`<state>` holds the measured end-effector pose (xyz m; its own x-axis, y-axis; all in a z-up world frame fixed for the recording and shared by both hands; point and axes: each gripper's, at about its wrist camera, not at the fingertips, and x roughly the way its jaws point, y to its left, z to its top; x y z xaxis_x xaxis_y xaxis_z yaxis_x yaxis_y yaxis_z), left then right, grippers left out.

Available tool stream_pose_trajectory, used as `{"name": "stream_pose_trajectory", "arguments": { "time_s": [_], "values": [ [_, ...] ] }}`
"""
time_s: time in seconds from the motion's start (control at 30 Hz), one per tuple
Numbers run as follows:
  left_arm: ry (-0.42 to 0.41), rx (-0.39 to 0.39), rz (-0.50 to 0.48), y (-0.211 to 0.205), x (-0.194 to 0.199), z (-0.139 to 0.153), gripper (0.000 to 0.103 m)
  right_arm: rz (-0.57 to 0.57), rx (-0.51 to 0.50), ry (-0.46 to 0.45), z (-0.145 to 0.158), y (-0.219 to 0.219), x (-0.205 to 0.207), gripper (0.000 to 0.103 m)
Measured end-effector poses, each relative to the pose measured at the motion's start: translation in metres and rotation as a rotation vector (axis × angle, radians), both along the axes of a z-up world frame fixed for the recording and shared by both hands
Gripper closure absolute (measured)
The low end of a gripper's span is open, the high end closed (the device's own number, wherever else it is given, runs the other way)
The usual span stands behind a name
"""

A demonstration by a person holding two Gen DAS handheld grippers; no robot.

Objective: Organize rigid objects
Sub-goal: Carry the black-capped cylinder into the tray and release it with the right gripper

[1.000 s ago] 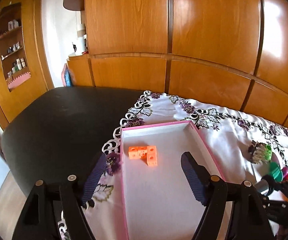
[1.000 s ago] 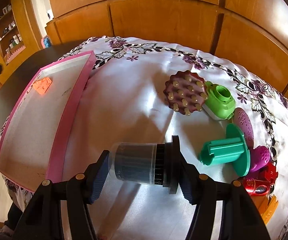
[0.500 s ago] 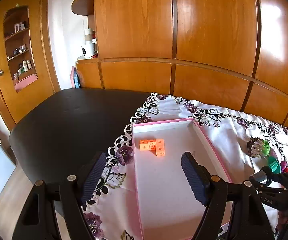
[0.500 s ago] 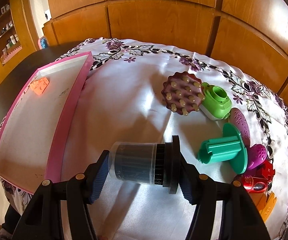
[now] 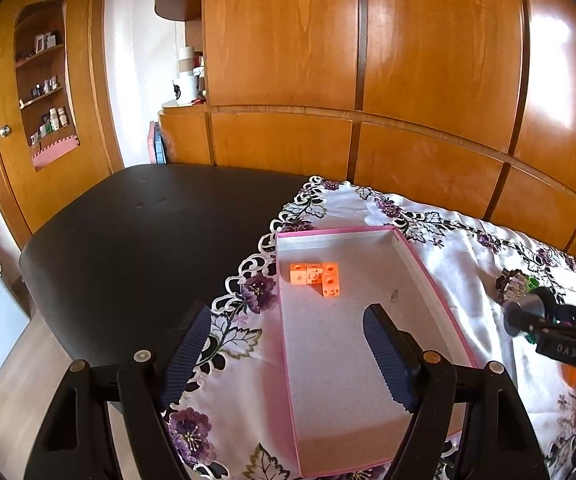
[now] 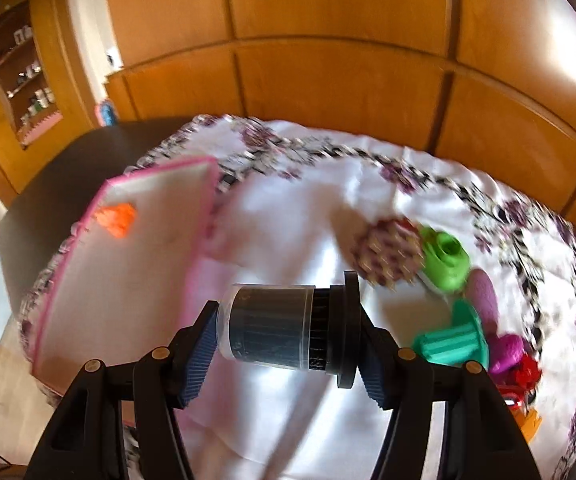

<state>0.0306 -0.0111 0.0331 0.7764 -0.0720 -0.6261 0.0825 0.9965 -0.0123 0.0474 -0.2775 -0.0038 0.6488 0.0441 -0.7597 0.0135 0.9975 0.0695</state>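
My right gripper [image 6: 288, 348] is shut on a dark cylinder with a clear cover and a black flanged end [image 6: 284, 334], held sideways above the flowered cloth. A shallow pink-rimmed box [image 5: 428, 276] lies on the cloth, with an orange block piece [image 5: 315, 278] near its far end. The same box [image 6: 198, 248] and orange piece [image 6: 116, 219] appear at the left of the right wrist view. My left gripper [image 5: 288, 356] hangs open over the box's near left edge, with nothing between its fingers. The right gripper with its cylinder [image 5: 528, 314] shows at the right edge of the left wrist view.
Several toys lie on the cloth at the right: a purple studded disc [image 6: 388, 254], a green cup piece [image 6: 446, 260], a teal flanged spool [image 6: 454, 346], and pink, magenta and red pieces [image 6: 516, 364]. A dark table [image 5: 148, 240] extends left of the cloth. Wooden cabinets stand behind.
The right gripper has lifted the cylinder up off the cloth and its view now blurs. The left gripper has drawn back from the box, so the orange piece looks farther away.
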Motion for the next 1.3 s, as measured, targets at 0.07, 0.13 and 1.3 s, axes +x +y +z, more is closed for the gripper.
{"name": "stream_pose_trajectory", "arguments": {
  "time_s": [0.07,0.13,1.3],
  "values": [
    [0.009,-0.007,0.01,0.006,-0.002,-0.003,0.024,0.044,0.005,-0.007,0.005,0.015,0.006,0.04],
    [0.026,-0.008,0.025,0.012,-0.003,-0.01,0.024,0.094,0.006,-0.007,0.007,0.034,0.013,0.04],
    [0.084,-0.011,0.141,0.061,-0.012,-0.032,0.024,0.254,0.078,0.06,-0.016,0.143,0.065,0.029]
  ]
}}
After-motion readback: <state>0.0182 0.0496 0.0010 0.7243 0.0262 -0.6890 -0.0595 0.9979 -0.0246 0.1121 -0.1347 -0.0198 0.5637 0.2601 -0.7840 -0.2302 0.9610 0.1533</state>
